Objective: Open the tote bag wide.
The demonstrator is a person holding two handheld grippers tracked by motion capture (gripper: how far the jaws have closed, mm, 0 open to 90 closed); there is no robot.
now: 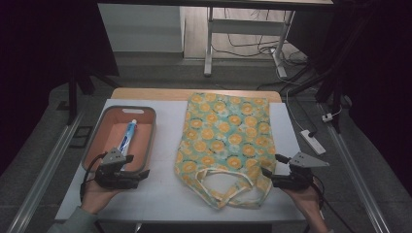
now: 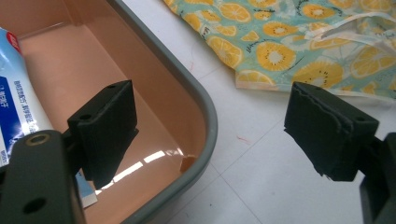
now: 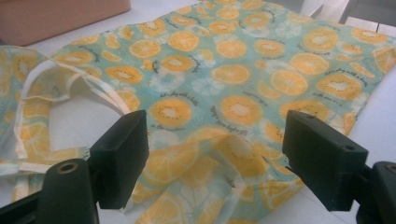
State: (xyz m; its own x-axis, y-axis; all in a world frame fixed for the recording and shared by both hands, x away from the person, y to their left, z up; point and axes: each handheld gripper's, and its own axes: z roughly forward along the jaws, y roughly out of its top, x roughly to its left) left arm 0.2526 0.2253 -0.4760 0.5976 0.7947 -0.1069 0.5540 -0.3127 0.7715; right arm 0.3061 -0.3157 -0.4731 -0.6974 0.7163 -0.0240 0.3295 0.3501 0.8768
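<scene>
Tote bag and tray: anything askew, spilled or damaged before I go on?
Nothing stands out. The tote bag lies flat, handles loose at its near end, with ordinary creases by the right gripper. The toothpaste tube lies inside the tray. Nothing is spilled or torn.

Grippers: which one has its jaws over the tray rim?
The left gripper: its open jaws straddle the grey rim of the pink tray. The right gripper hangs open over the orange-print bag instead.
</scene>
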